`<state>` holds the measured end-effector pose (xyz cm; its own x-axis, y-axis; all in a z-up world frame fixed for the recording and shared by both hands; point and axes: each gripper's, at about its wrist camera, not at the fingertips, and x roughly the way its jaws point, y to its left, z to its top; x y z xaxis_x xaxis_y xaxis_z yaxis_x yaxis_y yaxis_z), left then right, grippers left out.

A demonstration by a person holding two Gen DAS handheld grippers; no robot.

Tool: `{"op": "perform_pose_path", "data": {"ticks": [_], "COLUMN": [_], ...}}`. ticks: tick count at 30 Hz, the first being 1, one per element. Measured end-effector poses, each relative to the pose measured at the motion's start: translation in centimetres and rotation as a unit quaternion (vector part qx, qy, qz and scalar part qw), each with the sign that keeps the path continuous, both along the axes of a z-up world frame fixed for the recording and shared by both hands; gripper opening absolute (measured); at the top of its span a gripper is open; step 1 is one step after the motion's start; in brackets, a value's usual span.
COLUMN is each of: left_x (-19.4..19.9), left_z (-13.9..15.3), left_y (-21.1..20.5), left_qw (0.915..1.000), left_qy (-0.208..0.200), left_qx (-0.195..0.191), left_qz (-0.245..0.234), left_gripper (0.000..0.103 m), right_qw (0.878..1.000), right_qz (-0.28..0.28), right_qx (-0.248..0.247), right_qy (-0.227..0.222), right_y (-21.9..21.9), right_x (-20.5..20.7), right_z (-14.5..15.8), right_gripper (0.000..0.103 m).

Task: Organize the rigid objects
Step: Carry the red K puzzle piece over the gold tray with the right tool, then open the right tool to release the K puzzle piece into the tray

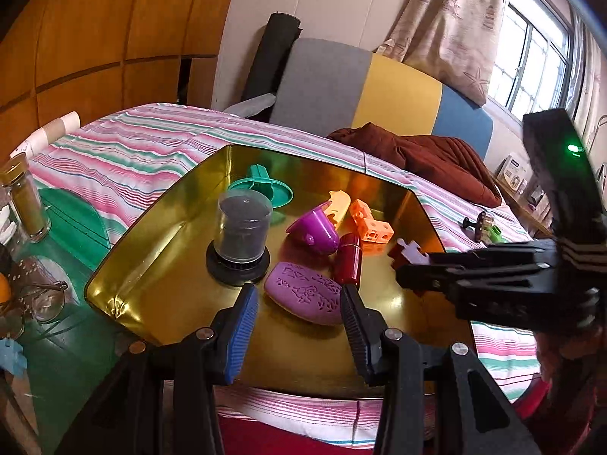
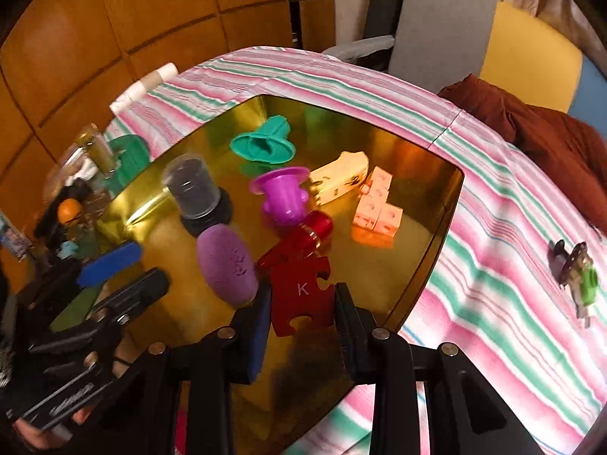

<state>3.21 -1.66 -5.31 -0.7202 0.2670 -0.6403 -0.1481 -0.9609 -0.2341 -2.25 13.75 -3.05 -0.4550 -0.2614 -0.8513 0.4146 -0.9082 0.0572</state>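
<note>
Since my right gripper is clamped on the red puzzle piece, low in the middle of the right wrist frame over the gold tray, I judge it light, stiff and thin, best pinched by its flat faces as now. My left gripper hangs apart and empty above the purple oval. In the tray I count seven things, one of each; one small toy cluster lies on the striped cloth at right.
</note>
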Motion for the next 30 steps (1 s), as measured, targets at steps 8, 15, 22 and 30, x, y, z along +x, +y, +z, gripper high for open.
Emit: {"op": "perform_pose_path", "data": {"ticks": [8, 15, 22, 30], "left_x": [0.2, 0.2, 0.0, 0.1], "left_z": [0.1, -0.1, -0.5, -0.5], "left_y": [0.3, 0.1, 0.2, 0.3], "left_qw": [0.9999, 0.9999, 0.9998, 0.9998], "left_qy": [0.001, -0.006, -0.015, -0.016], "left_qx": [-0.011, -0.009, -0.01, -0.011], "left_qz": [-0.007, -0.003, -0.004, -0.007], "left_gripper": [0.045, 0.045, 0.045, 0.045], "right_qw": [0.998, 0.997, 0.997, 0.996], "right_qz": [-0.033, -0.039, -0.051, -0.073], "right_qx": [0.051, 0.063, 0.024, 0.022], "right_qy": [0.019, 0.035, 0.049, 0.053], "right_y": [-0.5, -0.3, 0.8, 1.6], "right_x": [-3.0, -3.1, -1.8, -1.6], "right_z": [-1.2, -1.1, 0.2, 1.0], "right_gripper": [0.033, 0.047, 0.072, 0.08]}}
